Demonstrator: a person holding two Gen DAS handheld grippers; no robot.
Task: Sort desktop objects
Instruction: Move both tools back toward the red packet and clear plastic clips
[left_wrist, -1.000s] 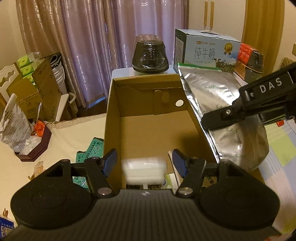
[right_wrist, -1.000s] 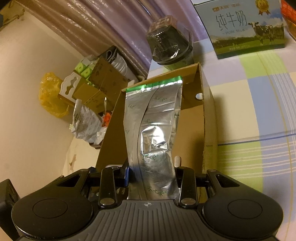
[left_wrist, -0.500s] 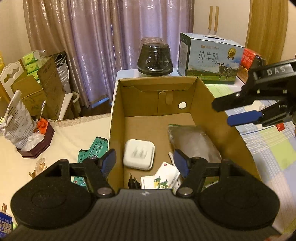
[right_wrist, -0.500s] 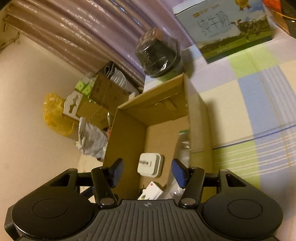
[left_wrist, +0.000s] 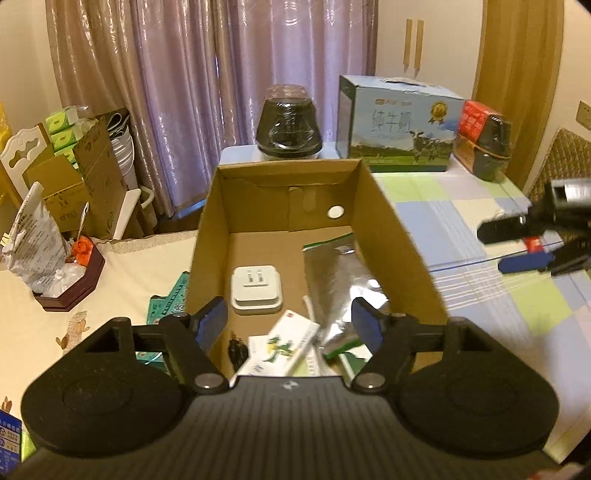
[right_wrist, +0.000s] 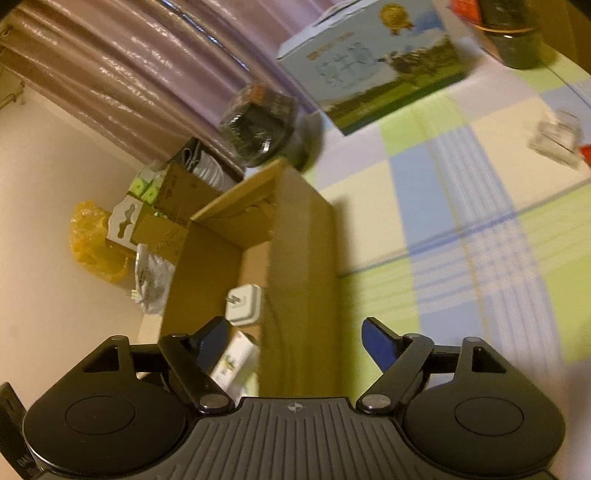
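Observation:
An open cardboard box (left_wrist: 391, 236) holds a white plug adapter (left_wrist: 255, 290), a silver foil pouch (left_wrist: 340, 280) and a white-and-green medicine carton (left_wrist: 284, 347). My left gripper (left_wrist: 289, 323) hovers over the box's near end, its jaws opening with nothing between them. My right gripper (left_wrist: 491, 250) hangs to the right of the box above the checked cloth, jaws also opening and empty. In the right wrist view the right gripper (right_wrist: 293, 330) straddles the box's right wall (right_wrist: 299, 258), with the adapter (right_wrist: 243, 304) and carton (right_wrist: 236, 363) inside.
A milk carton case (left_wrist: 402, 122), a wrapped black bowl (left_wrist: 288, 123) and a red-and-dark tin (left_wrist: 484, 140) stand behind the box. A green packet (left_wrist: 170, 295) and a dark tray of bags (left_wrist: 70, 280) lie left of it. A small clear item (right_wrist: 554, 138) rests on the cloth.
The right gripper let go of the foil pouch, which now lies in the box, then opened and swung off to the right. The white adapter dropped into the box; the left gripper drew back.

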